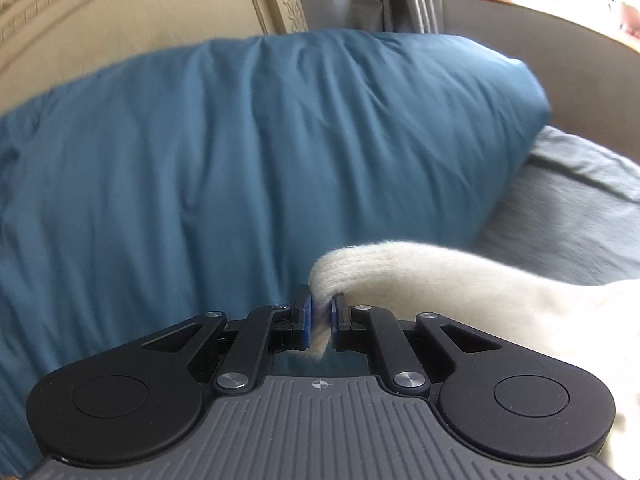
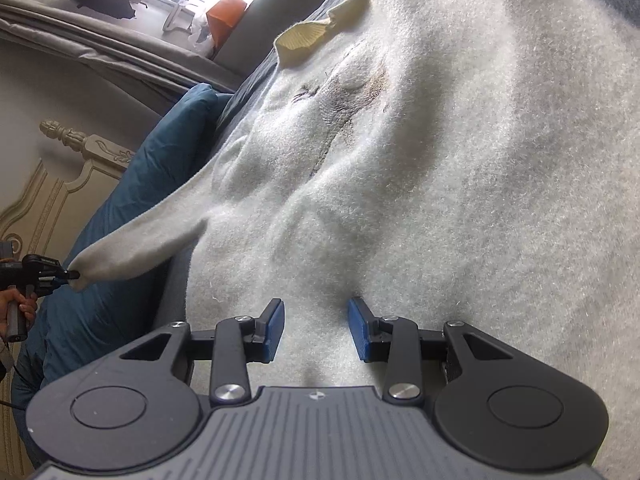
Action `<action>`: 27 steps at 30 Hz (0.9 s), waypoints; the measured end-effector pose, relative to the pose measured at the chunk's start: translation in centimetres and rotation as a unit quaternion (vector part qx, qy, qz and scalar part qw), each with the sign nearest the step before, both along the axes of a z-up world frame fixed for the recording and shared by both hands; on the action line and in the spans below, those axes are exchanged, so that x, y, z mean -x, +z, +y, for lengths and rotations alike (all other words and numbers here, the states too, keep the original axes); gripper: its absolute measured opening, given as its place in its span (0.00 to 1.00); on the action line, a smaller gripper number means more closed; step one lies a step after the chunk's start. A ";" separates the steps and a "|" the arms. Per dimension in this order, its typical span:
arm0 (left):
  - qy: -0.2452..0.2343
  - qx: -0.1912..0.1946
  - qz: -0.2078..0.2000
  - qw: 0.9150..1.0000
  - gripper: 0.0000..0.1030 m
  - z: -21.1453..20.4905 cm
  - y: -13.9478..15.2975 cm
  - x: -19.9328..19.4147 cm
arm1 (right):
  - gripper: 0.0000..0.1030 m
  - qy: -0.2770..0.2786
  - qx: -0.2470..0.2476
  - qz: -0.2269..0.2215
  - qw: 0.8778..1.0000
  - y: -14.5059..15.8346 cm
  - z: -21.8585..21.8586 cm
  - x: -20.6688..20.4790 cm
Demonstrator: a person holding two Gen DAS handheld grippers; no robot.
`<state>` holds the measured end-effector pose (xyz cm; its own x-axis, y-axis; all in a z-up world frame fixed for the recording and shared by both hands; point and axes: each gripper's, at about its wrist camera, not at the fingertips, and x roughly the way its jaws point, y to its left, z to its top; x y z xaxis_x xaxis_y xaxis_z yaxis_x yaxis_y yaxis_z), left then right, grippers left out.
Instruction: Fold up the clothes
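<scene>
Two grippers at work on one fuzzy cream sweater (image 2: 420, 184), spread flat over grey bedding (image 1: 580, 208). Far left: teal pillow (image 1: 260, 140) against carved headboard (image 1: 80, 32). Left gripper (image 1: 320, 312) pinching the sleeve end (image 1: 340, 268), lifted clear of the bed. Right gripper (image 2: 316, 328) hovering over sweater body, jaws spread, nothing between the blue pads (image 2: 274, 332).

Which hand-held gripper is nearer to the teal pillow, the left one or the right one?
Left. The left hand-held gripper holds the sweater sleeve right beside the teal pillow. The right hand-held gripper is open over the sweater's body, farther away.
</scene>
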<state>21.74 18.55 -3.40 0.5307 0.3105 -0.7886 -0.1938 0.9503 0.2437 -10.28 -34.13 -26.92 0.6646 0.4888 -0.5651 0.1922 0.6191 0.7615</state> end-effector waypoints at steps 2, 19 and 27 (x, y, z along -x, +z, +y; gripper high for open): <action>0.004 -0.008 0.015 1.000 0.07 0.0 -0.5 -0.9 | 0.37 -0.002 -0.003 0.000 1.000 -0.2 0.0 0.1; 0.042 -0.105 0.018 0.993 0.40 0.0 -3.9 0.0 | 0.37 -0.001 -0.022 -0.005 1.000 -0.8 -0.7 -0.2; 0.062 -0.074 -0.090 0.991 0.46 0.0 -0.7 4.0 | 0.37 -0.001 -0.020 -0.005 1.000 -0.6 -0.7 -0.1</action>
<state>17.77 18.54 -4.13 0.6084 0.4874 -0.6263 -0.3604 0.8728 0.3291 -10.20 -34.86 -27.56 0.6704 0.5103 -0.5387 0.1856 0.5875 0.7876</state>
